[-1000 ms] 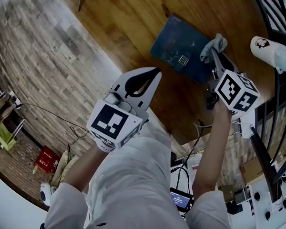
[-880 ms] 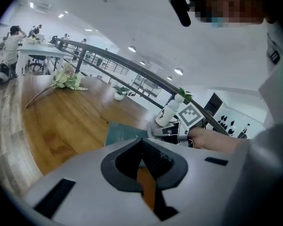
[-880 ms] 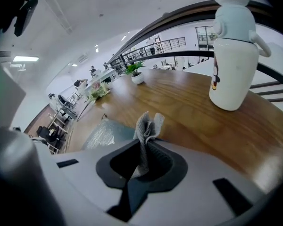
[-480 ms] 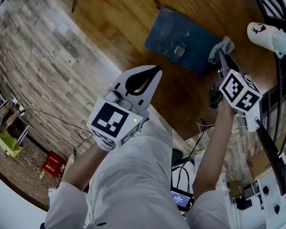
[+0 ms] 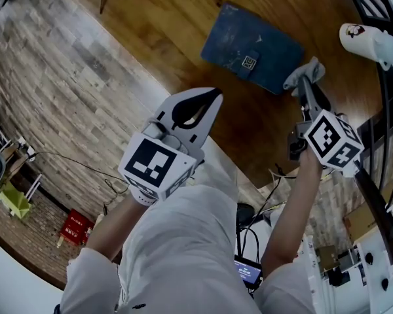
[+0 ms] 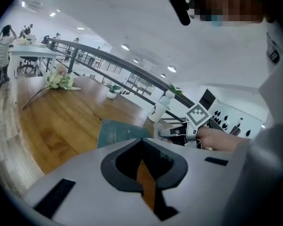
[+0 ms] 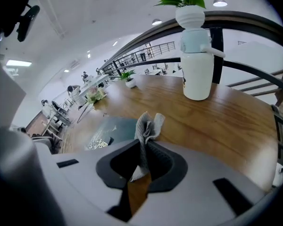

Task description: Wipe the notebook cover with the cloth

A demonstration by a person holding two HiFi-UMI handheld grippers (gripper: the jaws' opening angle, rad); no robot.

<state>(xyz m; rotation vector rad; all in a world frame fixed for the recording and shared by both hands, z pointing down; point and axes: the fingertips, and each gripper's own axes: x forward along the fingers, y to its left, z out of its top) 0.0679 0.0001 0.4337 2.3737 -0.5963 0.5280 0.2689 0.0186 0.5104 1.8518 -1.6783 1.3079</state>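
Dark blue notebook [image 5: 252, 48], pale speckled markings; grey cloth [image 5: 304, 72]; warm brown wood-grain table [image 5: 164, 25]; black-and-white square-patterned marker cubes [image 5: 152, 164].

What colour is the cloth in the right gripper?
The cloth is grey, seen best in the right gripper view.

Bright room, brown wooden surface [image 5: 164, 18].
Grey plank floor [image 5: 59, 90] below, dark curved metal railing [image 7: 254, 20], round ceiling lights [image 7: 220, 3].

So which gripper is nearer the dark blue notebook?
Right. The right gripper, shut on the grey cloth, sits just off the edge of the dark blue notebook; the left gripper, shut and empty, hangs well short of it.
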